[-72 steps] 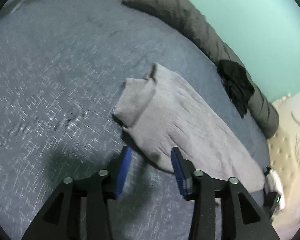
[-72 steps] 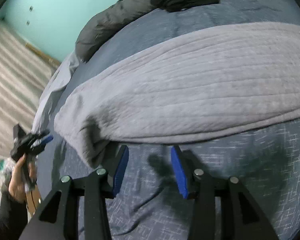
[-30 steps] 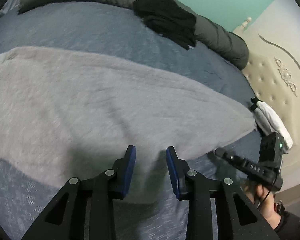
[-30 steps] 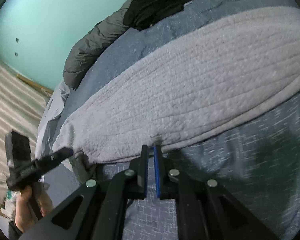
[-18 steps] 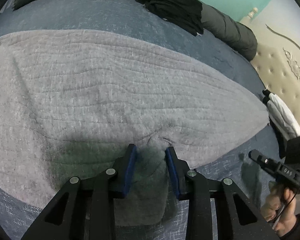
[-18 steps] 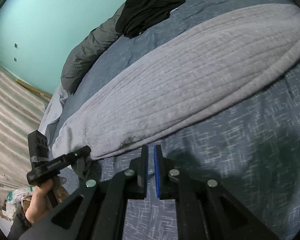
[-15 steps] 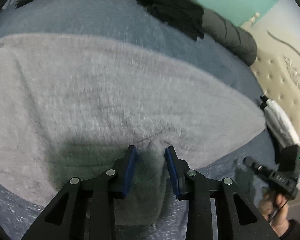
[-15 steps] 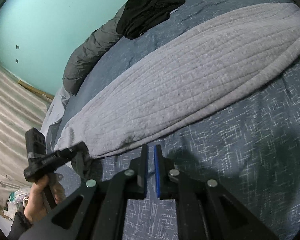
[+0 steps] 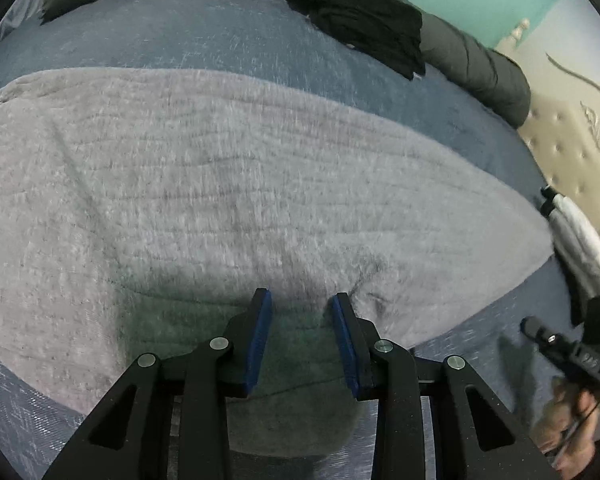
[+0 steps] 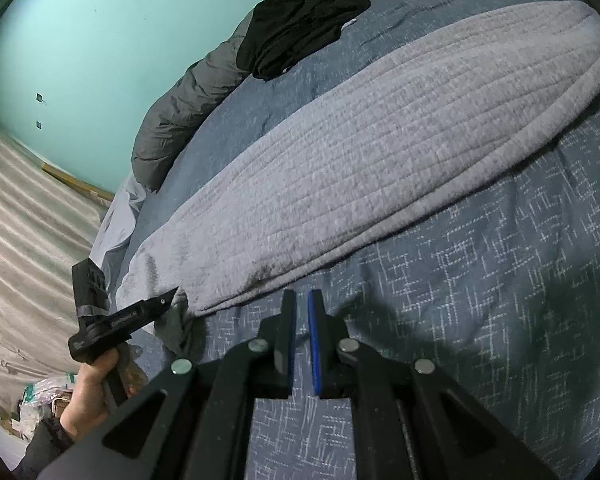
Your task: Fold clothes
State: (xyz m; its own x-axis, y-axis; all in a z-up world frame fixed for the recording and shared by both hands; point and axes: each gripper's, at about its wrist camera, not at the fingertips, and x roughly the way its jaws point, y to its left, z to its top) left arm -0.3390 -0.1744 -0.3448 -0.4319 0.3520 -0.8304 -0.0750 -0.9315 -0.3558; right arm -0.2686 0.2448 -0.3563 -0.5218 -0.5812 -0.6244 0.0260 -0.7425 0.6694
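Note:
A grey ribbed garment (image 9: pixel 240 200) lies spread long and flat on the blue bedspread (image 9: pixel 180 28). My left gripper (image 9: pixel 302 300) sits over its near edge, jaws narrowed onto a bunched fold of the cloth. From the right wrist view the left gripper (image 10: pixel 172 294) is at the end of the garment (image 10: pixel 380 140), with a bit of cloth drooping below its tip. My right gripper (image 10: pixel 302 294) is shut with nothing between its fingers, just short of the garment's hem, over the bedspread (image 10: pixel 480 300). A hand holds the right gripper (image 9: pixel 528 324) at the lower right.
A rolled dark grey duvet (image 9: pixel 480 64) runs along the bed's far side with a black garment (image 9: pixel 364 20) lying on it. A beige tufted headboard (image 9: pixel 572 132) and a white bundle (image 9: pixel 580 236) are to the right. Striped floor (image 10: pixel 28 220) lies past the bed's left edge.
The left gripper moved from the garment's far end onto its near edge and narrowed onto the cloth. The right gripper shut and drew back slightly from the hem. Little moved in the last half second.

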